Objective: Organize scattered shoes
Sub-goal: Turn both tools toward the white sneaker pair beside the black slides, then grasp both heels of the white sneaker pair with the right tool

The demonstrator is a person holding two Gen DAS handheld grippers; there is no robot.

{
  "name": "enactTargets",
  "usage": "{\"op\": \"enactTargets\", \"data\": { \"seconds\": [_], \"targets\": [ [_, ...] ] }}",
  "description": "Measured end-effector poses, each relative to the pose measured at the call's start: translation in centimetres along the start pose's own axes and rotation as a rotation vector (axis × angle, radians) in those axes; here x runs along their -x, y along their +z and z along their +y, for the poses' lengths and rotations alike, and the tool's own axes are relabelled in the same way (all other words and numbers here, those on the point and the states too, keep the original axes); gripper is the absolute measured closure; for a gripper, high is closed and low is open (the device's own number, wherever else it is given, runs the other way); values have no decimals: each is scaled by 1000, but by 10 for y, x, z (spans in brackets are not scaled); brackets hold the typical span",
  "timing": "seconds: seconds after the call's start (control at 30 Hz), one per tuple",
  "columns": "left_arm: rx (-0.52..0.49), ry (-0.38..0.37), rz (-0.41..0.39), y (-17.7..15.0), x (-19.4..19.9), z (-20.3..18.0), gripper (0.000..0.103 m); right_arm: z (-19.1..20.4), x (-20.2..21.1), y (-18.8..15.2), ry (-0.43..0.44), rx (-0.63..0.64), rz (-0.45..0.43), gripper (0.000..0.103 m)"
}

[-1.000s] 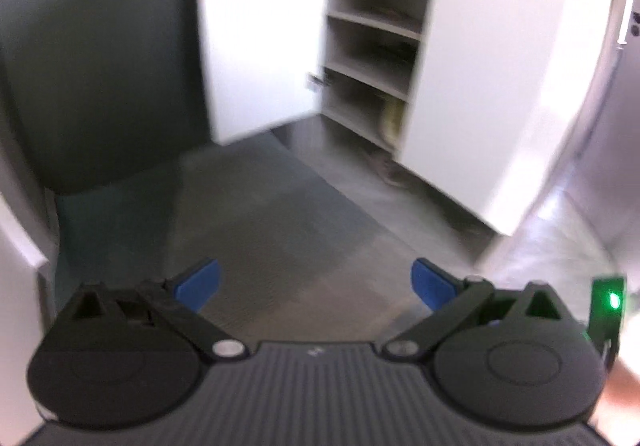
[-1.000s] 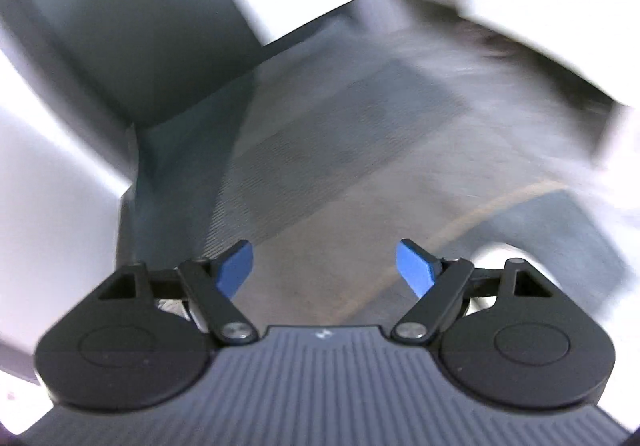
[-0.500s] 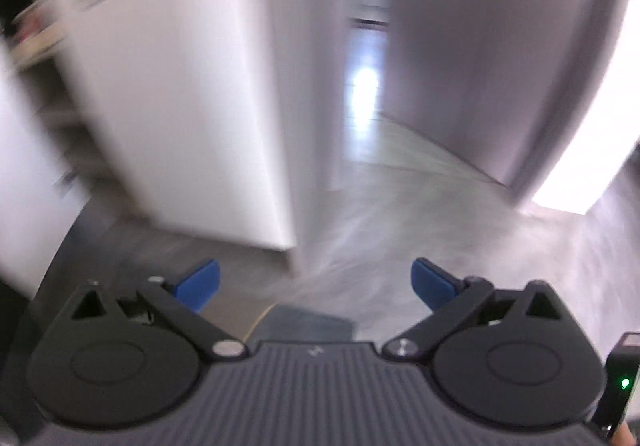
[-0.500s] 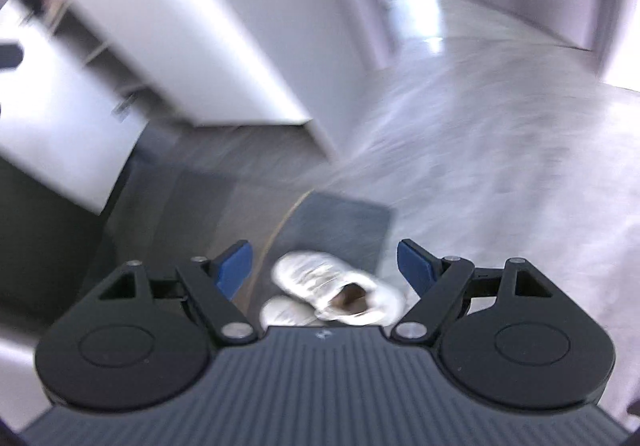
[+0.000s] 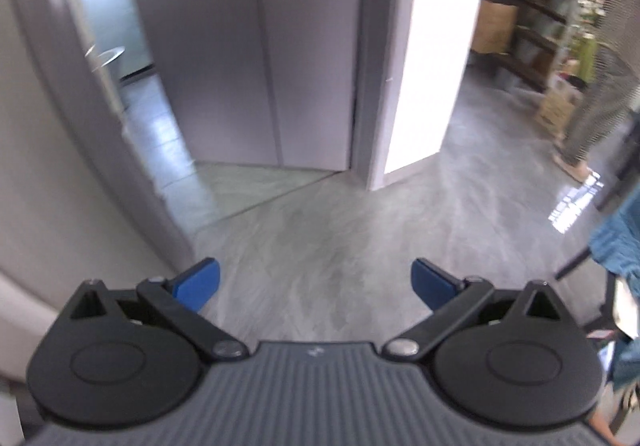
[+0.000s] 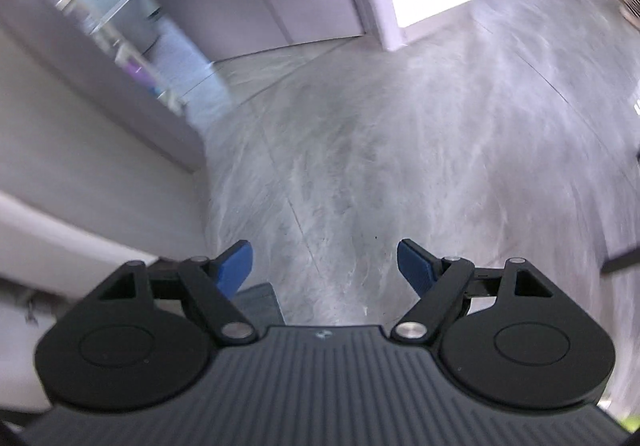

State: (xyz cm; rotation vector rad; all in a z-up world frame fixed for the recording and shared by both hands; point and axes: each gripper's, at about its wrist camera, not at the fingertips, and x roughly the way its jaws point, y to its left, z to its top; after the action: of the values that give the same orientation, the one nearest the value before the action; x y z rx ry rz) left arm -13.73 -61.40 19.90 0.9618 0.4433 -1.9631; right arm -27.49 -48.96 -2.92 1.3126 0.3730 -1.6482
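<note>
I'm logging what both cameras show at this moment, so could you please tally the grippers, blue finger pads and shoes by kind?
Grippers: 2, the left gripper and the right gripper, both open and empty
Blue finger pads: 4, two per gripper, e.g. and
Shoes: 0 in either view, only bare grey floor
Total: 6
</note>
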Motion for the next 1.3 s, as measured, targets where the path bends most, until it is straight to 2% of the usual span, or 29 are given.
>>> {"op": "enactTargets", "data": {
  "seconds": [0.07,0.17,0.23,0.27,0.3,0.4,0.5,0.63,0.77,0.83,0.87,0.93,1.0,1.03,1.1,1.2,1.23,1.27,1.3],
  "targets": [
    [-48,-26,-6,-1,-1,18,0,15,8,-5,-27,-77,-15,21],
    [-135,-116,19,-12,-2,57,0,38,29,-13,-70,-159,-49,21],
    [-234,-219,54,-31,-12,88,0,66,54,-29,-134,-200,-128,21],
    [-261,-243,66,-37,-9,100,0,75,63,-39,-167,-234,-167,21],
    [-343,-270,90,-51,-14,118,1,80,69,-50,-194,-286,-197,21],
    [-446,-277,77,-74,-8,151,1,91,88,-84,-266,-470,-287,21],
    [-495,-258,80,-96,-9,172,1,94,104,-126,-326,-707,-378,21],
    [-544,-252,146,-135,-8,190,1,98,101,-177,-378,-875,-388,21],
    [-554,-256,212,-173,-13,193,1,101,61,-223,-364,-933,-309,21],
    [-532,-246,217,-188,-19,190,1,95,12,-255,-339,-955,-239,21],
    [-519,-238,202,-198,-20,190,1,93,0,-263,-328,-961,-218,21],
    [-494,-237,163,-213,-26,186,1,80,-62,-293,-266,-1003,-142,21],
    [-457,-239,136,-234,-41,181,1,74,-102,-309,-216,-1013,-119,21],
    [-428,-236,123,-253,-58,175,1,75,-114,-314,-202,-1013,-112,21],
    [-413,-226,123,-289,-87,167,1,53,-182,-341,-220,-1031,-63,21],
    [-403,-226,135,-337,-122,162,2,47,-209,-350,-216,-1046,-79,22],
    [-404,-235,164,-363,-140,165,7,45,-218,-353,-215,-1051,-85,22],
    [-409,-236,166,-369,-143,165,10,44,-226,-355,-213,-1056,-91,21],
    [-500,-210,107,-392,-147,165,11,42,-235,-358,-211,-1061,-97,21]
  ]
}}
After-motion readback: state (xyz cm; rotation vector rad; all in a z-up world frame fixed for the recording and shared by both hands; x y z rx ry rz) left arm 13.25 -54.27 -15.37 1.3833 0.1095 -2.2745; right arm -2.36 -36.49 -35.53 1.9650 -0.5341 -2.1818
